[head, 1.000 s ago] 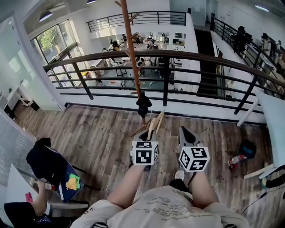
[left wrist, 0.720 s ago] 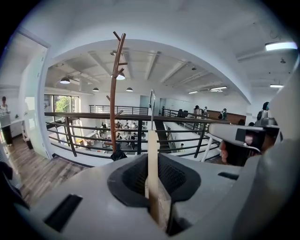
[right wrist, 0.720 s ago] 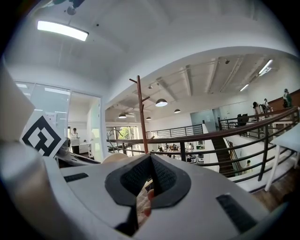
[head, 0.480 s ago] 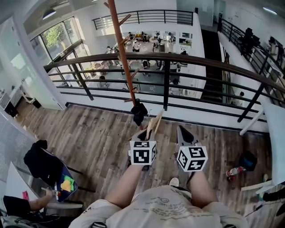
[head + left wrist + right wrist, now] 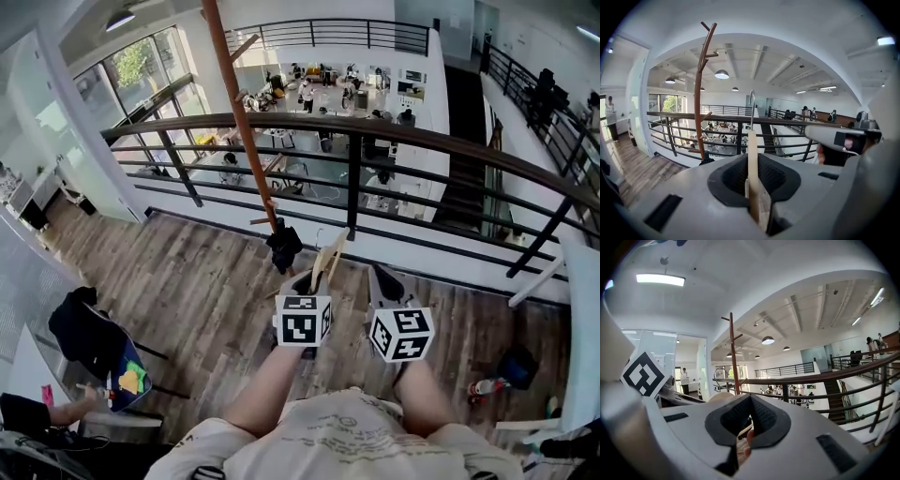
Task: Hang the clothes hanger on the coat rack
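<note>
The wooden clothes hanger (image 5: 328, 258) stands upright, clamped in my left gripper (image 5: 314, 279), which is shut on it. In the left gripper view the hanger's wooden body (image 5: 753, 159) sits between the jaws and its metal hook (image 5: 751, 104) points up. The brown coat rack (image 5: 246, 131) rises in front of the railing, ahead and left of the hanger and apart from it; its pegs (image 5: 708, 42) are bare. My right gripper (image 5: 382, 277) is just right of the left one, shut on nothing (image 5: 743, 427). The right gripper view also shows the coat rack (image 5: 733, 355).
A black railing (image 5: 375, 127) runs across behind the rack, with an open drop beyond. A dark garment (image 5: 283, 246) hangs low on the rack. A chair with dark clothes (image 5: 89, 337) stands left; a white table edge (image 5: 583, 300) and a bag (image 5: 518, 366) are right.
The view has advanced toward the railing and rack. The rack's pole now appears further left and leaning more. Both grippers keep their hold and spacing, the hanger still upright.
</note>
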The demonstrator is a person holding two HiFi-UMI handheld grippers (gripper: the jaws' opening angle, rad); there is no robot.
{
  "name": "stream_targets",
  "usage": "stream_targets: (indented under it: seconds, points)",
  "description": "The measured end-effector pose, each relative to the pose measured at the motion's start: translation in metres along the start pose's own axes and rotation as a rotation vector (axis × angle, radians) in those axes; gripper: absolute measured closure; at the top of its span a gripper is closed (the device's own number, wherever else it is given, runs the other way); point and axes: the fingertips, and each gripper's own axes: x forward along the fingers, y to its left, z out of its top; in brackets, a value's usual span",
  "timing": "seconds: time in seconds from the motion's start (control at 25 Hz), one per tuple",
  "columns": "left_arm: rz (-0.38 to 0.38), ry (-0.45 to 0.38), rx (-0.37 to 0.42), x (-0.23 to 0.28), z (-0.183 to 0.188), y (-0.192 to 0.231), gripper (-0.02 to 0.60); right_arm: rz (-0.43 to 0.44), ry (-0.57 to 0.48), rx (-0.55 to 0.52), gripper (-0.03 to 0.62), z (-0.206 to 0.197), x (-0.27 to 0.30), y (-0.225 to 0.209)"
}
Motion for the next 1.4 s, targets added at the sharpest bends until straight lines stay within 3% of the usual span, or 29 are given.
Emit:
stream_targets:
  seconds: [0.32,0.8,1.4]
  points:
    - [0.062,0.009,-0.042,0.029,0.008,-0.007,0.523,0.053,0.02,0.01,0.594,-0.001,0.019,-0.036]
    - [0.093,0.008,-0.078,0.074,0.017,0.004,0.523,0.067,0.039,0.02,0.594,-0.011,0.048,-0.072]
    - [0.151,0.007,-0.159,0.159,0.045,0.047,0.523,0.132,0.089,0.009,0.594,-0.015,0.142,-0.112]
